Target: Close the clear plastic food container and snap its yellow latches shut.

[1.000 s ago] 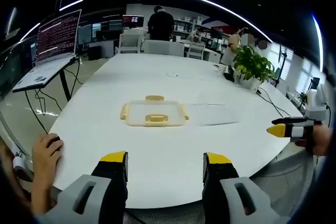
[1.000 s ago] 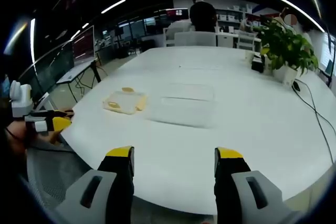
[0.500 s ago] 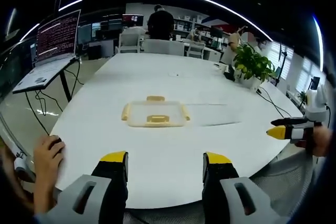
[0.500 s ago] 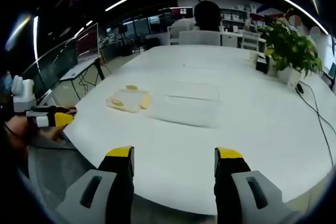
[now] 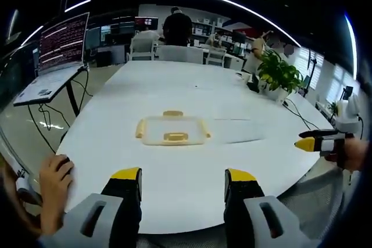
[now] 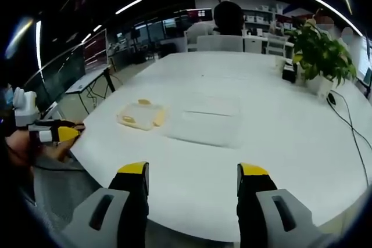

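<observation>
On the white counter [image 5: 174, 166], the lid [image 5: 172, 129] with yellow latches lies well ahead of the left gripper [image 5: 183, 179], whose jaws stand wide and empty. The clear container [image 6: 206, 121] sits just right of it, ahead of the right gripper [image 6: 192, 173], also wide, held level.

A broad white oval table [image 5: 174, 94] sits in a dim office — a laptop [image 5: 55, 56] on a stand, white chairs [image 5: 180, 53], a potted plant [image 5: 279, 72], a curved ceiling light [image 5: 221, 1] overhead.
</observation>
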`<state>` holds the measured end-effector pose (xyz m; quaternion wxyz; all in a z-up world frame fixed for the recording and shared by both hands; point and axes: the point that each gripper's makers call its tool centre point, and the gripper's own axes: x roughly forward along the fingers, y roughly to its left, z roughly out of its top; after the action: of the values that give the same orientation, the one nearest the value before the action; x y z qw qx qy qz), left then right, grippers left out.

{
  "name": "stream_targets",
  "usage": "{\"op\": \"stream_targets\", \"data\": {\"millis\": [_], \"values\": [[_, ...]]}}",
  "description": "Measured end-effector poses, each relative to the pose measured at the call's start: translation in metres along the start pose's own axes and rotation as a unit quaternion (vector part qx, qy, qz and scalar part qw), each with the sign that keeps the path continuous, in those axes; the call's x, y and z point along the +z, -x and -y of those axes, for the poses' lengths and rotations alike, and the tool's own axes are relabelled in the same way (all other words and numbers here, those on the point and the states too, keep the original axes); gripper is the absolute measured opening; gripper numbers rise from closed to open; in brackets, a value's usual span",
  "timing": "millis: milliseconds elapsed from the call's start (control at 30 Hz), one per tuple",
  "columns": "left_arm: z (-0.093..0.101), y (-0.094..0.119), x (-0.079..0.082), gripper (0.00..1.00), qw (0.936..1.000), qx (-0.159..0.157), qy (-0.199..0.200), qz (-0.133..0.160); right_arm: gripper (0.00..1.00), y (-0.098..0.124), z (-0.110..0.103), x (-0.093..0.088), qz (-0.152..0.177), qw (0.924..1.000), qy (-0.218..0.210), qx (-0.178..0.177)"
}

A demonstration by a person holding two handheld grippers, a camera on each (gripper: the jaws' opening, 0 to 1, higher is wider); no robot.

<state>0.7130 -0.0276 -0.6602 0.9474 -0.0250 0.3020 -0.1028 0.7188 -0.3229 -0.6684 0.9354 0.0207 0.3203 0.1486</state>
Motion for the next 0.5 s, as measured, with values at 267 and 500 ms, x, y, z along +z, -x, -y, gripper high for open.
{"op": "stream_targets", "data": {"millis": [267, 500], "values": [[-0.005, -0.004, 0.0, 0.53, 0.9999, -0.007, -0.003, -0.01, 0.59, -0.005, 0.007, 0.014, 0.002, 1.0, 0.009, 0.003], [-0.013, -0.006, 0.007, 0.54, 0.9996, -0.012, -0.022, -0.013, 0.58, -0.009, 0.008, 0.022, -0.001, 0.9998, 0.015, 0.013]]}}
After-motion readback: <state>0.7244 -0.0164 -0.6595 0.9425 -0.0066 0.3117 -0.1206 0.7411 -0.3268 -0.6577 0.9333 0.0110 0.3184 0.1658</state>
